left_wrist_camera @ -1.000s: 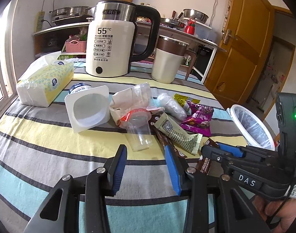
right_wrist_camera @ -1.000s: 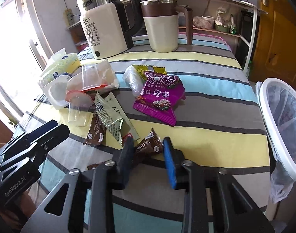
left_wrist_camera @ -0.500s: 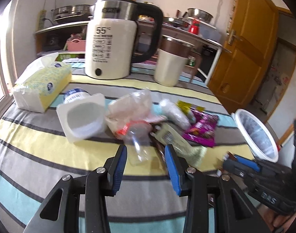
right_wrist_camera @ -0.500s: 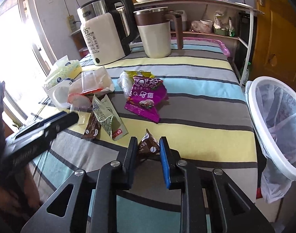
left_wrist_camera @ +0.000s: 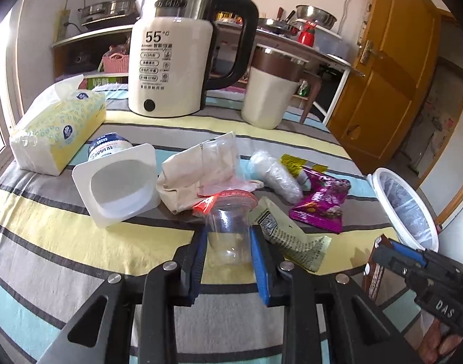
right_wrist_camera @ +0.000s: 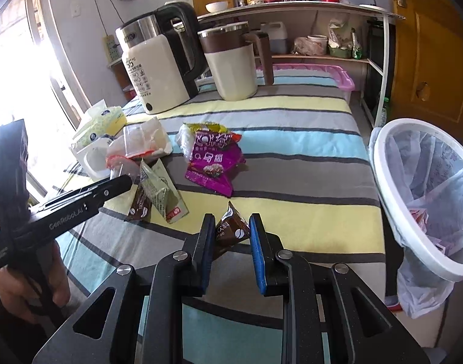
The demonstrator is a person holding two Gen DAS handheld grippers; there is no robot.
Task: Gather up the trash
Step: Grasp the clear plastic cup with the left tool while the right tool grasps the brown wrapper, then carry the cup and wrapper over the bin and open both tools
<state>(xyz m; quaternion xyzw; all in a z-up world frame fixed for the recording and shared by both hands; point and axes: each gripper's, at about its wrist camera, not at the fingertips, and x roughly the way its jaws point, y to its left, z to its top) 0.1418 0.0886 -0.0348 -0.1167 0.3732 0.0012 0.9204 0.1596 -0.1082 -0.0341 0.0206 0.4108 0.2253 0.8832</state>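
Jaws of the left gripper (left_wrist_camera: 228, 250) have just closed onto a clear cup (left_wrist_camera: 229, 236); the right gripper (right_wrist_camera: 232, 236) pinches a brown "coffee" sachet (right_wrist_camera: 231, 230). Far back, the kettle (left_wrist_camera: 170, 60) reads "55°C".

White electric kettle (left_wrist_camera: 170, 69), cream mug (left_wrist_camera: 269, 94), tissue pack (left_wrist_camera: 57, 127), striped tablecloth (left_wrist_camera: 49, 230)
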